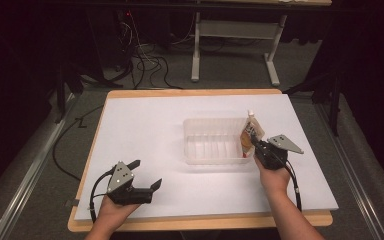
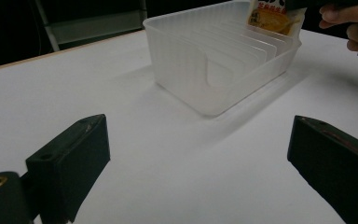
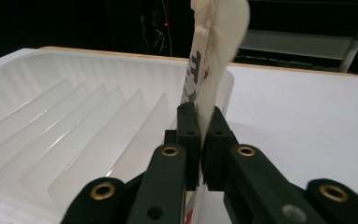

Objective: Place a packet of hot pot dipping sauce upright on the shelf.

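A clear plastic bin (image 1: 212, 141) with several upright dividers (image 3: 88, 140) stands at the middle of the white table. My right gripper (image 1: 256, 144) is shut on a spouted pouch (image 1: 251, 131) with orange and black print, upright over the bin's right end. In the right gripper view the pouch (image 3: 214, 51) rises edge-on from between the closed jaws, above the rightmost slot. In the left gripper view the pouch (image 2: 271, 17) hangs at the bin's (image 2: 223, 60) far corner. My left gripper (image 1: 145, 175) rests open near the table's front left, with nothing between its jaws.
The white board (image 1: 145, 125) lies on a wooden tabletop (image 1: 195, 93). Beyond the far edge are a table frame (image 1: 235, 40) and cables on the floor (image 1: 145, 62). Bare board lies to the left of the bin and in front of it.
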A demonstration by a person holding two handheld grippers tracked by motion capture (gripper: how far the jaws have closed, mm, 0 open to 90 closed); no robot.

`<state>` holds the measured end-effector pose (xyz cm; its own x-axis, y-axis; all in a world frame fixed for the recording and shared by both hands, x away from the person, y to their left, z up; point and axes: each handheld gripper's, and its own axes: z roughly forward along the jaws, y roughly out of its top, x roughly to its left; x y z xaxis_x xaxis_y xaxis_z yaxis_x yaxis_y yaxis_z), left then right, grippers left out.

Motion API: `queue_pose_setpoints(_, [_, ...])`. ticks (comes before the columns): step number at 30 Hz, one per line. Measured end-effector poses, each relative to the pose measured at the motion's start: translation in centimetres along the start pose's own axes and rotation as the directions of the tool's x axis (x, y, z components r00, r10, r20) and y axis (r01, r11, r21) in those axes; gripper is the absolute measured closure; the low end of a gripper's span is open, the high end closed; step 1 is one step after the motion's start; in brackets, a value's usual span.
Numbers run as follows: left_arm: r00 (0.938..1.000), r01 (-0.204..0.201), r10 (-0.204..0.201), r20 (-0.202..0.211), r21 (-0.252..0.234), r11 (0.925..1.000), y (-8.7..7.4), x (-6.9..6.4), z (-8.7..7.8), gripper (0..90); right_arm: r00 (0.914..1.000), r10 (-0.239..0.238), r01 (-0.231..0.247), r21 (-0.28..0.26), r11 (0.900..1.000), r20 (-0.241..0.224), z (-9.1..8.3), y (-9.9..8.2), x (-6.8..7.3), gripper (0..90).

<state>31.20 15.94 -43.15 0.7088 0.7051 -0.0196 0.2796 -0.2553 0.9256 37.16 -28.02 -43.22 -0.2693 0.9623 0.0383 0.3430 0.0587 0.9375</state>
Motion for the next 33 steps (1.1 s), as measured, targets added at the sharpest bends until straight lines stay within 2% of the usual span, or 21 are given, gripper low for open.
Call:
queue_pose_setpoints(6, [1.0000, 0.000, 0.000, 0.000, 0.003, 1.0000, 0.0, 0.0, 0.1, 6.3, 0.9999, 0.000, 0.000, 0.015, 0.9999, -0.015, -0.1, 0.4, 0.0, 75.9])
queue_pose_setpoints(11, [1.0000, -0.002, 0.002, -0.002, 0.003, 1.0000, 0.0, 0.0, 0.0, 6.3, 0.9992, 0.004, -0.004, 0.007, 1.0000, -0.039, -0.4, 1.0, 0.0, 65.6])
queue_pose_setpoints(21, [1.0000, -0.009, 0.009, 0.000, 0.019, 0.9998, -0.1, 0.0, 0.2, 6.2, 0.9929, 0.019, -0.015, 0.033, 0.9993, -0.117, -1.0, 2.6, -0.1, 28.0])
queue_pose_setpoints(23, [1.0000, -0.009, 0.009, 0.001, 0.023, 0.9997, -0.2, 0.0, 0.2, 6.3, 0.9952, -0.001, 0.003, 0.027, 0.9996, -0.098, -1.3, 2.7, -0.2, 20.7])
queue_pose_setpoints(25, [1.0000, -0.009, 0.009, -0.001, 0.026, 0.9996, -0.2, 0.1, 0.3, 6.2, 0.9942, -0.010, 0.012, 0.024, 0.9996, -0.107, -1.7, 2.7, -0.4, 15.8])
queue_pose_setpoints(28, [1.0000, -0.006, 0.006, -0.003, 0.027, 0.9996, -0.2, 0.1, 0.3, 6.2, 0.9927, -0.013, 0.015, 0.017, 0.9997, -0.120, -2.4, 2.9, -0.7, 13.5])
queue_pose_setpoints(33, [0.9999, -0.007, 0.008, -0.007, 0.029, 0.9996, -0.3, 0.1, 0.2, 6.2, 0.9936, -0.027, 0.028, 0.010, 0.9996, -0.110, -3.7, 2.9, -1.5, 13.5])
